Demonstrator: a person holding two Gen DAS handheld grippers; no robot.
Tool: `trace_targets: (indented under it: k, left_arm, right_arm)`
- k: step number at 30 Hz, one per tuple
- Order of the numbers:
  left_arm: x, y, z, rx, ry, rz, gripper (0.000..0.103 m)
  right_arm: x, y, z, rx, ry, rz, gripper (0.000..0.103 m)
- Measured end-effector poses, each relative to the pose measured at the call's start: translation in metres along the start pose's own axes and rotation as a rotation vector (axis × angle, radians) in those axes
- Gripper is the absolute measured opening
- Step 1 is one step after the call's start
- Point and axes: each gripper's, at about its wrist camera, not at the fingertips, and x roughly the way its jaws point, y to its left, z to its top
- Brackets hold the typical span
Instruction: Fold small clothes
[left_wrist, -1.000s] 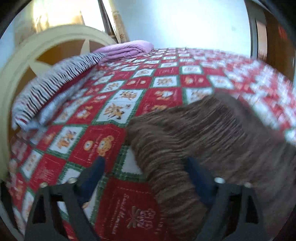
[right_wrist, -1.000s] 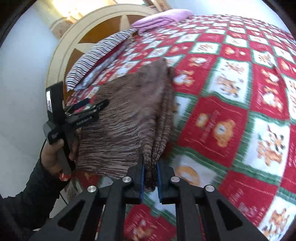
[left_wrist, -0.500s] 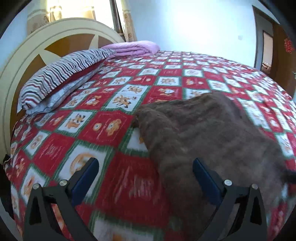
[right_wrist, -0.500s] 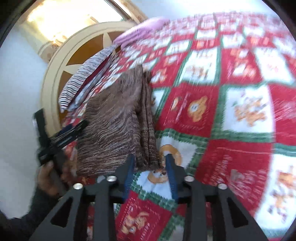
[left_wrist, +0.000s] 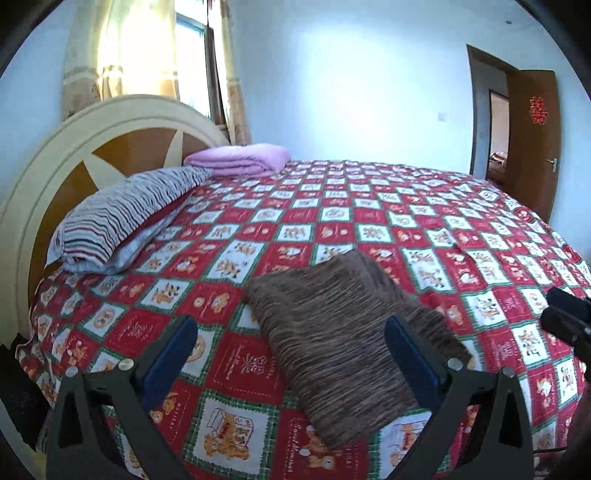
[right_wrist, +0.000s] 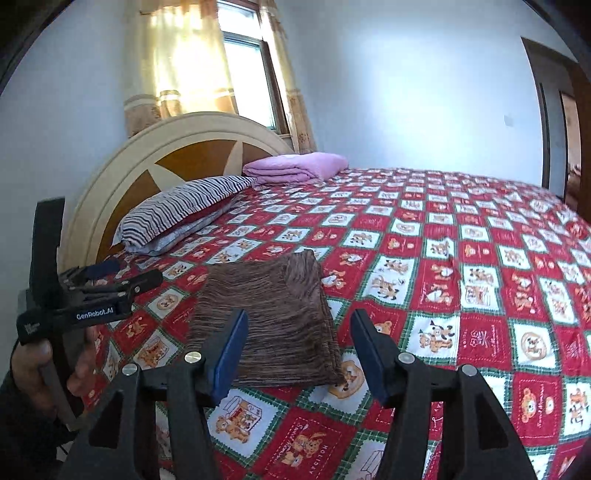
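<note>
A brown striped knitted garment (left_wrist: 343, 339) lies folded flat on the red patterned bedspread (left_wrist: 369, 206), near the bed's front edge. My left gripper (left_wrist: 291, 350) hangs above and in front of it, open wide, holding nothing. In the right wrist view the same garment (right_wrist: 273, 306) lies ahead of my right gripper (right_wrist: 299, 343). Its jaws are opening, raised off the cloth, and no pad presses on it. The left gripper (right_wrist: 129, 273), held by a hand (right_wrist: 40, 369), shows at that view's left. The right gripper (left_wrist: 565, 314) shows at the left wrist view's right edge.
A striped pillow (left_wrist: 122, 218) and a folded purple blanket (left_wrist: 240, 160) lie against the round cream headboard (left_wrist: 74, 147) at the back left. A brown door (left_wrist: 532, 136) stands open at the far right. A curtained window (right_wrist: 207, 62) is behind the headboard.
My right gripper let go of the garment's edge and its jaws spread apart. Both grippers rose and drew back from the bed. The garment now lies flat, folded.
</note>
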Motion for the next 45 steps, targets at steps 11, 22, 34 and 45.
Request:
trace_targets:
  k: [11, 22, 34, 45]
  left_arm:
    - [-0.012, -0.004, 0.001, -0.004, -0.024, -0.001, 0.103]
    - [-0.012, -0.005, 0.0, -0.004, -0.016, 0.004, 0.103]
    - [-0.012, -0.008, -0.001, -0.002, -0.011, 0.004, 0.103]
    - [-0.011, -0.007, -0.001, 0.006, -0.009, 0.005, 0.103]
  right_arm:
    - [-0.007, 0.015, -0.004, -0.023, 0.007, 0.006, 0.059]
    - [-0.01, 0.018, -0.009, -0.027, 0.015, 0.005, 0.059]
    - [-0.013, 0.016, -0.015, -0.016, 0.021, 0.001, 0.059]
    - [-0.012, 0.017, -0.016, -0.013, 0.027, 0.004, 0.059]
